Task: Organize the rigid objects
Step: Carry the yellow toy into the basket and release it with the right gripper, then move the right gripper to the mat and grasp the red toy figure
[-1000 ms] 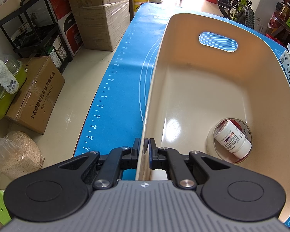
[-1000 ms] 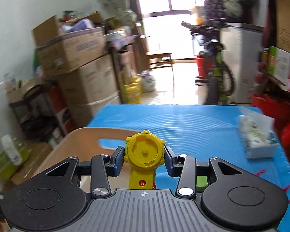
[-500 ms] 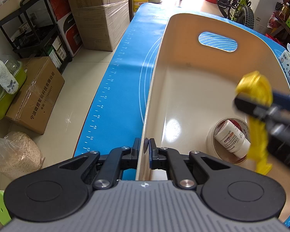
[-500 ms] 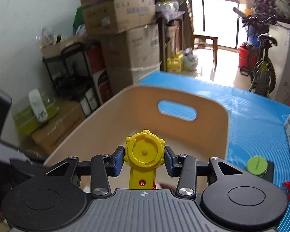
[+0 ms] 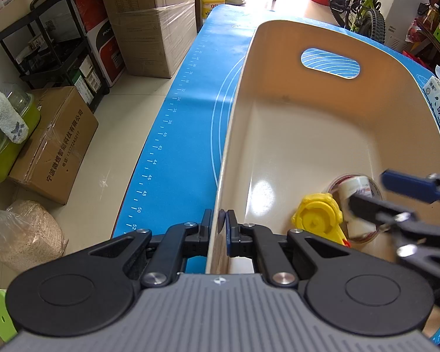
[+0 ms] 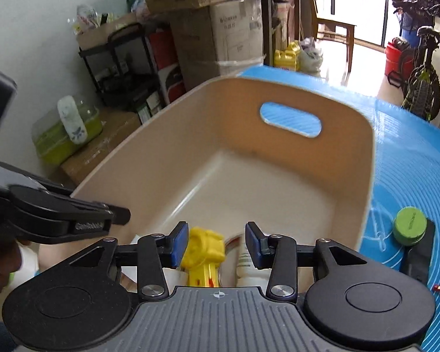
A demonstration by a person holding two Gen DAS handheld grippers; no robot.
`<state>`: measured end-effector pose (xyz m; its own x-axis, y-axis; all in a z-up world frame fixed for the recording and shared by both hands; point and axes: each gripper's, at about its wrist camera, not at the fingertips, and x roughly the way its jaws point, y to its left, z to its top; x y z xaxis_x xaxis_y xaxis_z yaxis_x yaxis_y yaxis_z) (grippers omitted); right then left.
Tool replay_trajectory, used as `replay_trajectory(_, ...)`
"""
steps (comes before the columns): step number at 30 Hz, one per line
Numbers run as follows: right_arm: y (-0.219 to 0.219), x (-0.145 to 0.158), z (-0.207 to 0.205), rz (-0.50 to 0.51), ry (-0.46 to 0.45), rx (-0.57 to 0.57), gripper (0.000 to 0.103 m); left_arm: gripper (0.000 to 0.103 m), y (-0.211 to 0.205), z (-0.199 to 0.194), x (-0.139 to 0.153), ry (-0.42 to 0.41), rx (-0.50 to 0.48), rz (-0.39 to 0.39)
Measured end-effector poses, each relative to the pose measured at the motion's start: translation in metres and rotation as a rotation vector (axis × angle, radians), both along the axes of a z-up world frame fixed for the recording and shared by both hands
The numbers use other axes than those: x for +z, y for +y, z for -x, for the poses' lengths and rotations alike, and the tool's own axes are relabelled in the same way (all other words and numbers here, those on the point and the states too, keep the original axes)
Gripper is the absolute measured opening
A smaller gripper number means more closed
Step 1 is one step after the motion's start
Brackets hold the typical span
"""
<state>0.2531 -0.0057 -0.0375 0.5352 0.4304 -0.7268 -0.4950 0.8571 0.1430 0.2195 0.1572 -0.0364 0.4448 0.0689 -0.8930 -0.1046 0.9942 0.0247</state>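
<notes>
Two claws show from the left wrist: the left claw (image 5: 221,228) pinches the beige bin (image 5: 278,135) wall, the yellow toy (image 5: 318,218) lying inside. From the right wrist, the right claw (image 6: 217,245) stands open, pads clear of the toy (image 6: 204,253).

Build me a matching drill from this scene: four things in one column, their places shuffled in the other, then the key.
Things:
1. yellow toy
2. white bottle
3. green disc
4. left gripper

Places:
a. lying inside the tape roll
b. shut on the beige bin at its side wall
c. outside the bin, over the blue mat, on a dark block
d. inside the bin, next to the tape roll

Pairs: 1-d, 2-a, 3-c, 4-b
</notes>
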Motion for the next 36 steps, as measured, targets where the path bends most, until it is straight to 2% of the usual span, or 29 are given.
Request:
replay_trajectory(6,-0.049,0.021,-0.002,-0.01,-0.068,-0.115,0.051,0.01,0.0,-0.001,0.001,0.001,0.0,-0.002)
replay_trajectory(8,-0.072,0.027,-0.004,-0.06,-0.087,-0.112,0.05,0.01,0.0,-0.001,0.001,0.001,-0.001,-0.002)
replay_trajectory(9,-0.083,0.029,-0.004,-0.049,-0.105,-0.137,0.056,0.01,0.0,-0.001,0.001,0.001,-0.001,-0.003)
replay_trajectory(10,-0.092,0.031,-0.003,-0.012,-0.126,-0.164,0.057,0.01,-0.001,-0.001,0.001,0.001,-0.001,-0.002)
replay_trajectory(16,-0.164,0.032,-0.009,0.099,-0.141,-0.309,0.057,0.01,-0.001,-0.001,0.001,0.0,0.0,-0.001)
replay_trajectory(21,-0.22,0.009,-0.021,0.192,-0.117,-0.387,0.057,0.01,-0.001,-0.002,0.002,0.001,0.0,-0.002)
replay_trajectory(26,-0.25,-0.024,-0.035,0.255,-0.072,-0.342,0.058,0.01,-0.001,-0.002,0.002,0.001,0.0,-0.002)
replay_trajectory(30,-0.257,-0.046,-0.042,0.299,-0.057,-0.29,0.058,0.01,-0.001,-0.002,0.002,0.001,0.0,-0.001)
replay_trajectory(36,-0.261,-0.056,-0.053,0.336,-0.045,-0.205,0.061,0.01,-0.001,-0.002,0.002,0.001,0.0,-0.002)
